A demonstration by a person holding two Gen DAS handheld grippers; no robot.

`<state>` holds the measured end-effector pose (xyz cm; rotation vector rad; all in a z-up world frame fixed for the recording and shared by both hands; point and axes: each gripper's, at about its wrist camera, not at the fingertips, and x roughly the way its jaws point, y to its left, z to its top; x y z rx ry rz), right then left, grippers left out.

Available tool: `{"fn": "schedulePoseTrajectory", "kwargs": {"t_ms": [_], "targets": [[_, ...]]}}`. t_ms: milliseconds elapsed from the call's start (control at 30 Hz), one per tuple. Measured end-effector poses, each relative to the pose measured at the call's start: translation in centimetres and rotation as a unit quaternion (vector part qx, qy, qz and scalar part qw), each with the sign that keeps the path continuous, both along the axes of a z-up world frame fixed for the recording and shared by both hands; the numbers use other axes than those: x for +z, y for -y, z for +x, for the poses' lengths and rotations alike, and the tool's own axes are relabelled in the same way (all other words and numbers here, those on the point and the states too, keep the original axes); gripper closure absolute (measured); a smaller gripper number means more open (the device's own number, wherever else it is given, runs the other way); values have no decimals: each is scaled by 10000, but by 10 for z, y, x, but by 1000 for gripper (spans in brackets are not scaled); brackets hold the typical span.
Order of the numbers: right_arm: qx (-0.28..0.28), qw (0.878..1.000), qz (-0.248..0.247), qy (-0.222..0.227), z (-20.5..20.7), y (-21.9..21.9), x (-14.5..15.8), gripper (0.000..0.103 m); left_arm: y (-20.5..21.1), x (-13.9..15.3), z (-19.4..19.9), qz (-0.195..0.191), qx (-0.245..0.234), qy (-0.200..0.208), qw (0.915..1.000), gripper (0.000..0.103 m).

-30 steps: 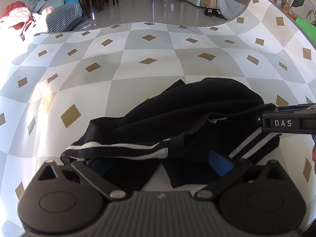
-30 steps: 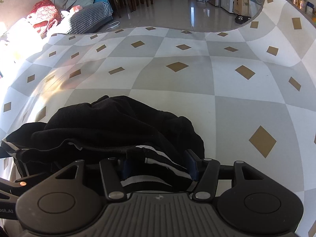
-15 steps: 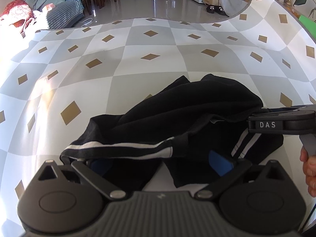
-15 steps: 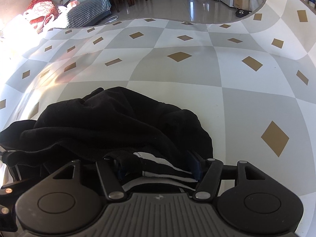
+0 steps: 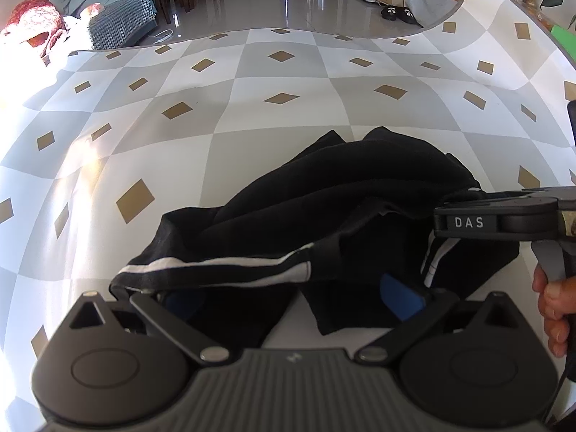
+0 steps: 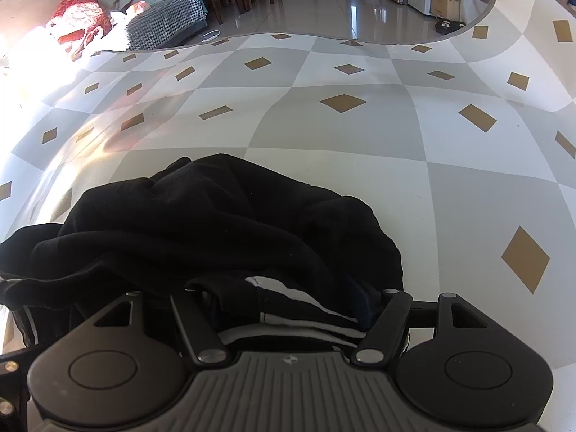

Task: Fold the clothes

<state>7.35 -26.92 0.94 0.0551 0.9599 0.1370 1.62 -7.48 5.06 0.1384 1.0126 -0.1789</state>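
Black garment point(image 6: 216, 230) between opening right gripper point(image 6: 288, 298) jaws.

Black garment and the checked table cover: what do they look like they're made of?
Black garment: soft matte knit, probably jersey or fleece; it bunches in thick, rounded folds without shine, and has white stripes along the trim. Table cover: smooth, slightly glossy sheet, probably vinyl or oilcloth; sunlight glares off it and the grey-white-tan pattern looks printed.
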Motion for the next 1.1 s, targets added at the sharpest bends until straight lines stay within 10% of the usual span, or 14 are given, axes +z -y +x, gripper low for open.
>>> {"fn": "schedulePoseTrajectory", "kwargs": {"t_ms": [1100], "targets": [[934, 9956, -28, -102, -4, -53, -3, 34, -13, 2, -1, 87, 203, 10, 9998, 0]]}}
